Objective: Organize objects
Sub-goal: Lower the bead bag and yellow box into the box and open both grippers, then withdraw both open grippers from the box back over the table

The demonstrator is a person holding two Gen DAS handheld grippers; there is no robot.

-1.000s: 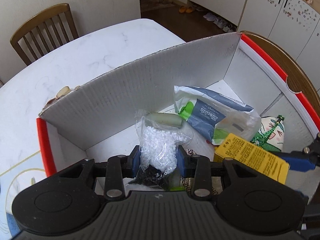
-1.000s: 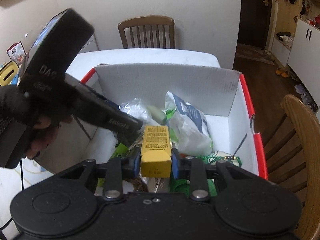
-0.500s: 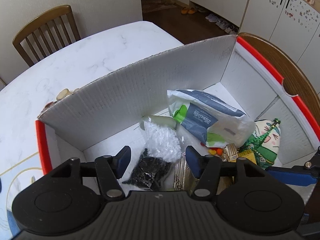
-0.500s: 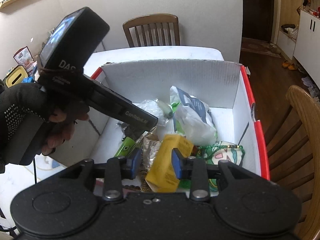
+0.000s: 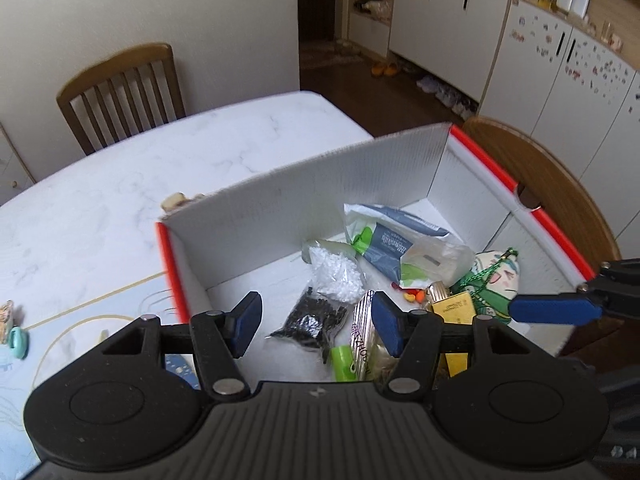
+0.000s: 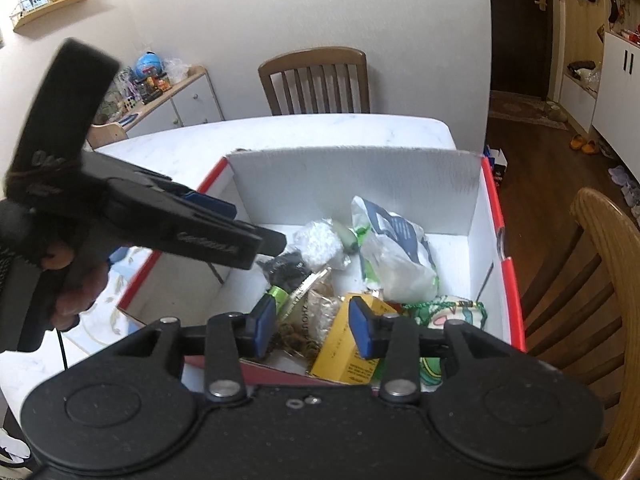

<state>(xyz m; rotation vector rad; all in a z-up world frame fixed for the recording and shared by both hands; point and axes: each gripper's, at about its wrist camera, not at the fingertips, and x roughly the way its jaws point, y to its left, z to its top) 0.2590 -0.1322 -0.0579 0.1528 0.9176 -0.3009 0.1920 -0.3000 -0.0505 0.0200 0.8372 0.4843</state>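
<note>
In the box (image 6: 476, 200), the yellow carton (image 6: 344, 344) lies tilted, long axis running toward the camera.

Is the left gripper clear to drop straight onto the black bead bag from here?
Probably yes. The left gripper is open and empty above the black bead bag, which lies uncovered on the box floor.

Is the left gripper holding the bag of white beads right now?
No, the left gripper is open and empty; the bead bag lies in the box.
</note>
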